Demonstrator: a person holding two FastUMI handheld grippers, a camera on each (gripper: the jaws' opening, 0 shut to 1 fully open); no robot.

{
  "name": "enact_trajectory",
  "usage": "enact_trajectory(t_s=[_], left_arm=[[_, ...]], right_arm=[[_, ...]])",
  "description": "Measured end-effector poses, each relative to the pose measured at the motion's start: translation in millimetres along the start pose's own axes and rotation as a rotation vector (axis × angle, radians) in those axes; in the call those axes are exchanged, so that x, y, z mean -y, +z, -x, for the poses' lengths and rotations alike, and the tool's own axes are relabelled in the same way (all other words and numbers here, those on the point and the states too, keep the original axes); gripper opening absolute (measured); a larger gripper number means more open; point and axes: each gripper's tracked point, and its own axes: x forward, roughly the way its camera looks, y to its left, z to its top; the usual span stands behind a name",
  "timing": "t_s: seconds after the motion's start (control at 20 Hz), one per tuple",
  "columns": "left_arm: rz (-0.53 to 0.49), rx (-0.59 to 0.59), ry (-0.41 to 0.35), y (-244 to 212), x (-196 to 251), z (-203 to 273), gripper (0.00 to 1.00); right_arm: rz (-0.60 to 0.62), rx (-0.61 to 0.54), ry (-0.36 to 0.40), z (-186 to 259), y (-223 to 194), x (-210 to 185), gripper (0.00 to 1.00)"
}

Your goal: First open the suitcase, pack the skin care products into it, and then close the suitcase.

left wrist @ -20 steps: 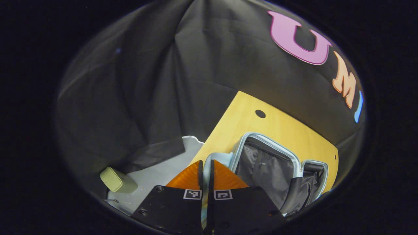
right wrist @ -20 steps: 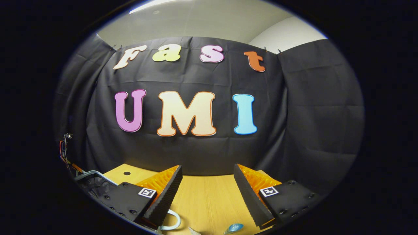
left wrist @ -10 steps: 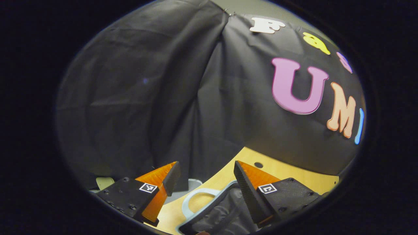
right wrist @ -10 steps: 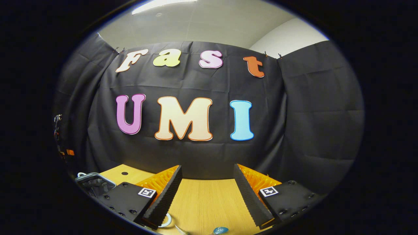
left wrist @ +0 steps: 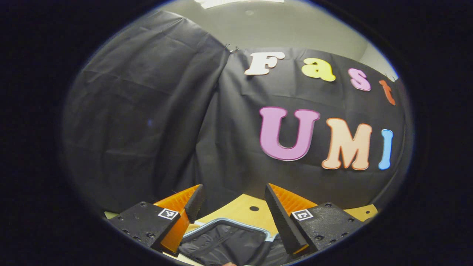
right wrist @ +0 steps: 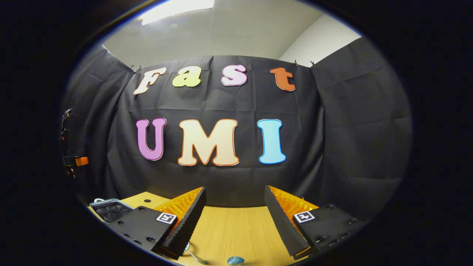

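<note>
The suitcase [left wrist: 225, 242] lies open on the wooden table [left wrist: 244, 212], showing its dark lining and pale blue rim. In the left gripper view it sits just below and between my fingers. My left gripper [left wrist: 232, 199] hangs open above its near rim, holding nothing. In the right gripper view the suitcase [right wrist: 108, 210] sits at the far left of the table [right wrist: 236, 225]. My right gripper [right wrist: 234, 199] is open over bare wood, with nothing between its fingers. A small blue rounded item [right wrist: 235, 260] lies at the bottom edge, next to a clear curved piece [right wrist: 194, 255]; both are mostly cut off.
The black cloth wall stands close behind the table's far edge. A small round hole [left wrist: 254, 208] marks the tabletop beyond the suitcase. An orange and black device with wires [right wrist: 75, 161] hangs at the far left in the right gripper view.
My left gripper was shut on the suitcase's pale blue edge; it has let go, opened and tilted up towards the wall. The right gripper's view has tipped up slightly.
</note>
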Motion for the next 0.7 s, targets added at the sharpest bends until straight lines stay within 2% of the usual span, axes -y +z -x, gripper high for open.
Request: enact_trajectory(t_s=[0.1,0.25,0.3,0.45,0.7], left_arm=[[-0.014,-0.018,-0.063,-4.0,44.7,16.6,0.93],[-0.012,-0.035,-0.150,-13.8,106.7,33.9,0.95],[-0.026,-0.044,-0.177,-19.2,123.5,41.6,0.93],[-0.090,-0.082,-0.264,-41.1,170.2,67.0,0.95],[-0.077,-0.160,-0.384,-87.5,245.5,111.6,0.95]], right_arm=[[0.002,0.002,0.018,5.5,0.6,5.1,0.99],[0.009,-0.009,0.043,14.2,-2.4,16.4,0.99],[0.008,-0.015,0.051,17.3,-4.1,20.3,0.99],[0.007,-0.029,0.065,27.3,-7.4,35.0,0.99],[0.030,-0.053,0.083,45.8,-18.7,60.8,0.99]])
